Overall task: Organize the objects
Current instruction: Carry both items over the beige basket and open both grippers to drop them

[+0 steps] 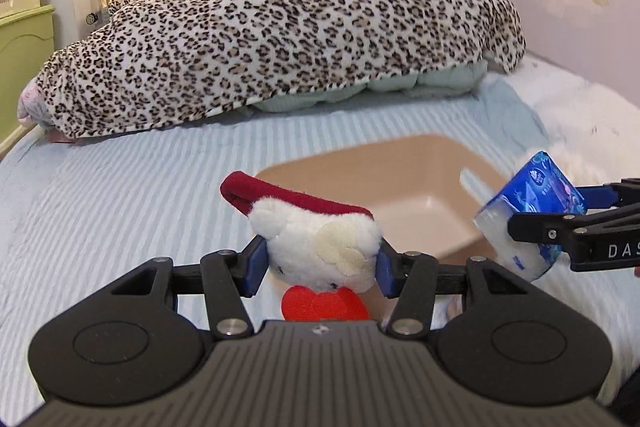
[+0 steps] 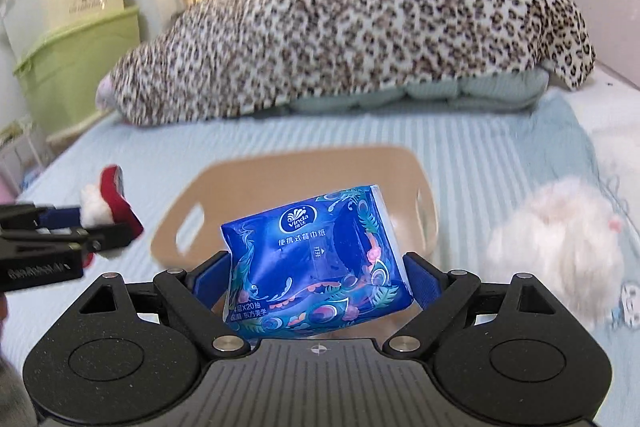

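Left gripper (image 1: 320, 269): clenched on the plush (image 1: 320, 247), blue pads pressed against both sides of its white head. Plush wears a red hat, red piece below the head. It sits at lower centre of the left view, in front of the near-left corner of the bin (image 1: 420, 195).

Right gripper (image 2: 316, 275): clenched on the tissue pack (image 2: 316, 263), a blue Vinda pack held tilted, its upper right corner raised. In the right view the pack fills the lower centre, in front of the bin (image 2: 280, 171). In the left view the same pack (image 1: 528, 211) shows at right edge, over the bin's right rim, with the right gripper (image 1: 560, 215) entering from the right.

Bin: tan, rectangular, handle slots in its walls; rests on the light blue striped sheet (image 1: 140, 187). Interior as far as visible holds nothing.

White fluffy item (image 2: 556, 243) lies on the sheet at right of the right view, blurred. Leopard blanket (image 1: 280, 27) heaped across the upper frame. Green drawer unit (image 2: 76, 67) at upper left.
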The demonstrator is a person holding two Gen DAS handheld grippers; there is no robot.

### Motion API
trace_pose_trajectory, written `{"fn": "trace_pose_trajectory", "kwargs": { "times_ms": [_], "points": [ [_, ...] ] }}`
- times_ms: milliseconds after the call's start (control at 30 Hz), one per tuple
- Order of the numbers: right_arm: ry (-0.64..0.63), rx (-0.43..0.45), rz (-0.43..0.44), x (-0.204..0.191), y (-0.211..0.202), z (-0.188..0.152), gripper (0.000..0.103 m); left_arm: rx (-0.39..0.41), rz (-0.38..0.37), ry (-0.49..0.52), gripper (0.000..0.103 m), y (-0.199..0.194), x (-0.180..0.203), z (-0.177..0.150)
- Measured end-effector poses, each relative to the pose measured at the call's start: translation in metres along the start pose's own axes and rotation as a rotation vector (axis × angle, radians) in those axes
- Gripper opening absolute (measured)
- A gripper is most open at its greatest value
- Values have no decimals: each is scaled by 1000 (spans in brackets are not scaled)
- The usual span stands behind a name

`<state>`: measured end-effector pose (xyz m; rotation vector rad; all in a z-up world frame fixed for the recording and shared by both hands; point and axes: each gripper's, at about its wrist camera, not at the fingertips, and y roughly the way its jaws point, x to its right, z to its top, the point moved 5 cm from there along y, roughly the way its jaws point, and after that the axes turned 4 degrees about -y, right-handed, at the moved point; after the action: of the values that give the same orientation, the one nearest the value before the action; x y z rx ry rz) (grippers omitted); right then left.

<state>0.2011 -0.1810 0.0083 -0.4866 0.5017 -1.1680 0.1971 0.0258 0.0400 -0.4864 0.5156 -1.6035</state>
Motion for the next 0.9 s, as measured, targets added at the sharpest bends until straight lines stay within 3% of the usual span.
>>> {"fn": "trace_pose_trajectory", "kwargs": {
  "times_ms": [200, 467, 633, 700, 767, 900],
  "points": [
    [5, 21, -31, 8, 27, 32, 90, -48, 40, 23, 55, 59, 17, 16],
    [49, -83, -47, 17, 93, 24, 90, -171, 126, 20, 55, 124, 15, -13],
    [90, -126, -47, 21, 107, 10, 97, -212, 144, -34, 65, 131, 4, -22],
    [97, -114, -47, 24, 104, 7, 100, -201, 154, -44, 82, 124, 2, -20],
    [101, -105, -38, 28, 95, 7, 103, -165, 155, -61, 89, 111, 0, -17],
    [73, -84, -43, 33, 70, 9, 103, -149, 132, -81, 91, 89, 1, -13]
  ]
}}
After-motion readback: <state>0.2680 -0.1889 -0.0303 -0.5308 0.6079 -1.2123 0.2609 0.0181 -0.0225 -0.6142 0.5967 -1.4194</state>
